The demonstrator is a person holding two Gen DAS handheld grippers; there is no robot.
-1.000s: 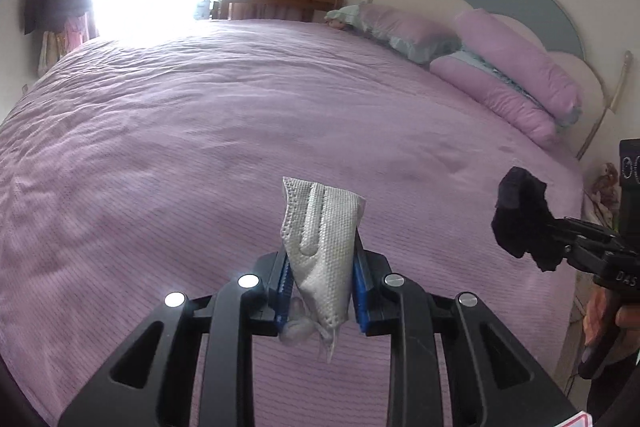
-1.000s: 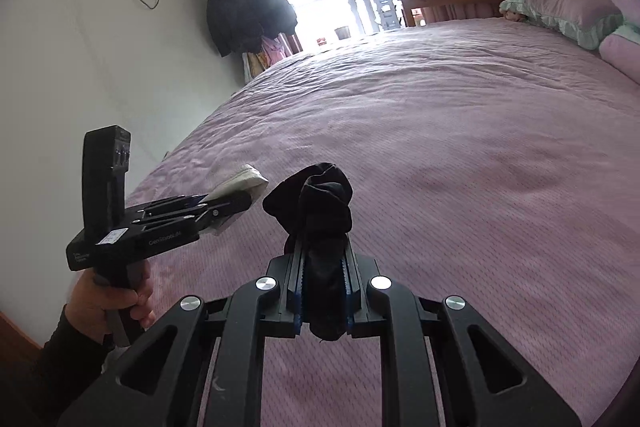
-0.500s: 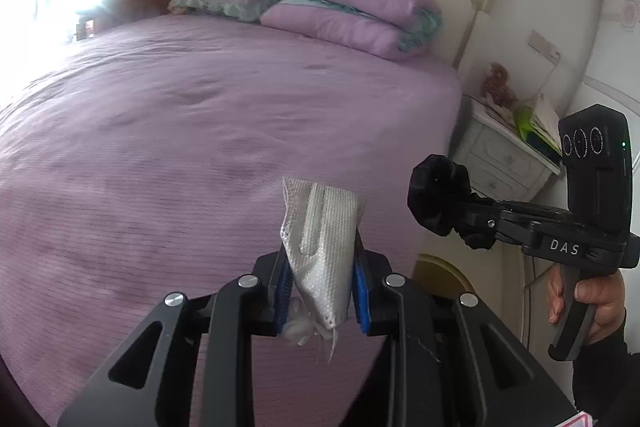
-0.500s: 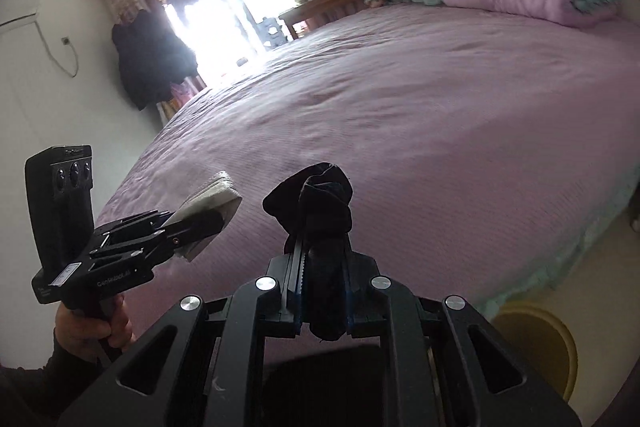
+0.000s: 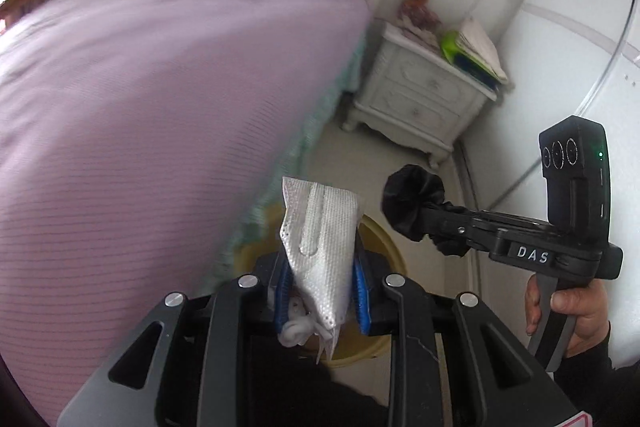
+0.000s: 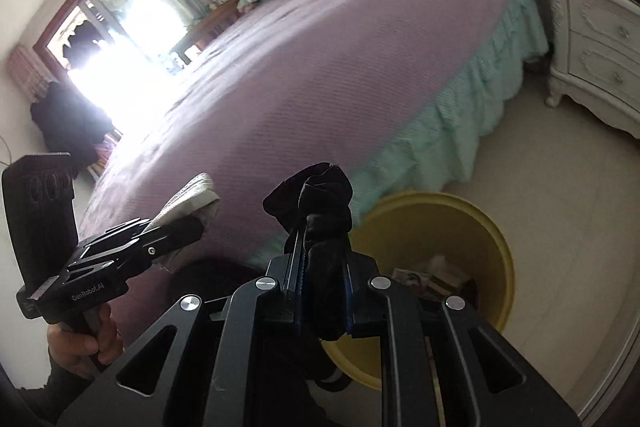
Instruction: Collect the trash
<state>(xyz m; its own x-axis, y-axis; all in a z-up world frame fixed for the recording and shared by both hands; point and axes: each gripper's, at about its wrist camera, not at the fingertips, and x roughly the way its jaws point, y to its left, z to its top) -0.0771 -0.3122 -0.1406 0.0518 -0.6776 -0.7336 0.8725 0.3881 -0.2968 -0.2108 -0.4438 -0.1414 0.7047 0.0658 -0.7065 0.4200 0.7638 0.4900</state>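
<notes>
Both hand-held grippers swung off the bed (image 6: pixel 320 67) toward the bin (image 6: pixel 492 239), left (image 5: pixel 320 291) clamping tissue (image 5: pixel 324 251), right (image 6: pixel 322 291) clamping black cloth (image 6: pixel 316 199), neither dropped yet.

You are holding a white textured wipe (image 5: pixel 320 251) upright, a crumpled black cloth wad (image 6: pixel 320 227) beside it, both hanging above the yellow bin (image 6: pixel 472 227) containing scraps.

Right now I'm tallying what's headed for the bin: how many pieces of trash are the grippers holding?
2. A white wipe is clamped in the left gripper; a black crumpled wad is clamped in the right gripper. More trash already lies in the yellow bin.
</notes>
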